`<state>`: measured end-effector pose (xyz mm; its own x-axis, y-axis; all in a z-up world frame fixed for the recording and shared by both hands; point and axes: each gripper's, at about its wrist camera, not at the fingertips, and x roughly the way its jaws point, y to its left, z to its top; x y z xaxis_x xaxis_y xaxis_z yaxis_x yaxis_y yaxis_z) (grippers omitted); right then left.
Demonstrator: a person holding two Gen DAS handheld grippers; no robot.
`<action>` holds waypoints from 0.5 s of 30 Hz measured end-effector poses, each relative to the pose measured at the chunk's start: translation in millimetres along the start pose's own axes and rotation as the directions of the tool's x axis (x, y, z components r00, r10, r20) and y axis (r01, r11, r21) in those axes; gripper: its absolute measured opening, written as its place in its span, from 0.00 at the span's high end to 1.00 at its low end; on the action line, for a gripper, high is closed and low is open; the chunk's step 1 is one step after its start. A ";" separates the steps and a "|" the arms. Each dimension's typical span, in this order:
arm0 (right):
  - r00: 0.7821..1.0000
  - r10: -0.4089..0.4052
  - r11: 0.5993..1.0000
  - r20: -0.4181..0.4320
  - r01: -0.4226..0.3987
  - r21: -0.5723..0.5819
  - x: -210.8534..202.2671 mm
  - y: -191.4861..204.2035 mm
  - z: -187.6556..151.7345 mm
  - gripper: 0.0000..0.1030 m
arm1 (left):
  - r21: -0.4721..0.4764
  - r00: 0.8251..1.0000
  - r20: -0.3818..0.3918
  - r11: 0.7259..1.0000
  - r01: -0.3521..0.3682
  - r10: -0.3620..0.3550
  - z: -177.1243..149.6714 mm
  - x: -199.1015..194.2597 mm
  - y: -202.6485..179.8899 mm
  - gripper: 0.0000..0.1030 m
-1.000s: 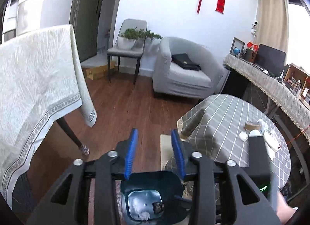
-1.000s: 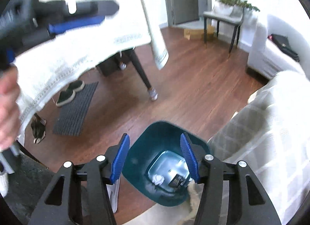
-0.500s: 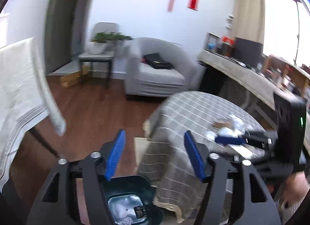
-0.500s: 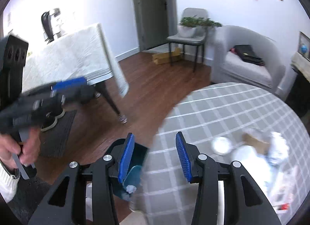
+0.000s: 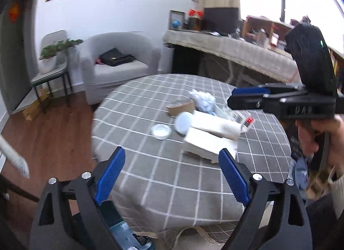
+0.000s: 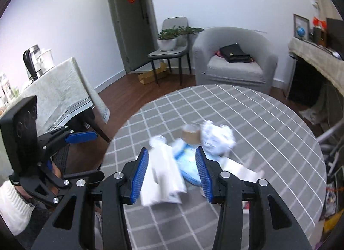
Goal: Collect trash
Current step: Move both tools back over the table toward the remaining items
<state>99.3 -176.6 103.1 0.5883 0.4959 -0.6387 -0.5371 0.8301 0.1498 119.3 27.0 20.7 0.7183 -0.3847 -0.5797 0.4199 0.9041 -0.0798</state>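
Observation:
Trash lies in a heap on the round table with the grey checked cloth. It holds two white boxes, a brown paper cup, a white lid, a small clear dish and crumpled paper. My left gripper hangs over the table's near edge, its jaws opening wide with nothing between them. My right gripper hovers above a white box and a blue packet. Its jaws are opening and its pads touch neither. The teal bin shows below the left gripper.
A grey armchair with a black bag stands behind the table, beside a chair with a plant. A cloth-covered table is at the left and a long cluttered counter at the right. Wooden floor lies between them.
Both grippers have swung away from over the teal bin on the floor to the round table with the trash. The left jaws have spread much wider.

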 end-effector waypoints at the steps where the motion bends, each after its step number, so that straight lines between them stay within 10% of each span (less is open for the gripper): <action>1: 1.000 0.002 1.000 0.000 -0.002 0.011 -3.2 -7.8 -2.9 0.46 | 0.006 1.000 -0.005 1.000 0.014 -0.014 -1.1 2.7 -2.3 0.10; 15: 1.000 0.003 0.995 -0.011 -0.002 0.096 -24.0 -59.7 -28.8 0.36 | 0.079 0.992 -0.084 0.992 0.096 -0.090 -2.6 58.1 -29.8 0.09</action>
<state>99.9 -245.4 87.8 0.5797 0.4960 -0.6465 -0.4781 0.8495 0.2230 147.0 -21.9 -12.7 0.6285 -0.4471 -0.6365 0.5296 0.8453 -0.0708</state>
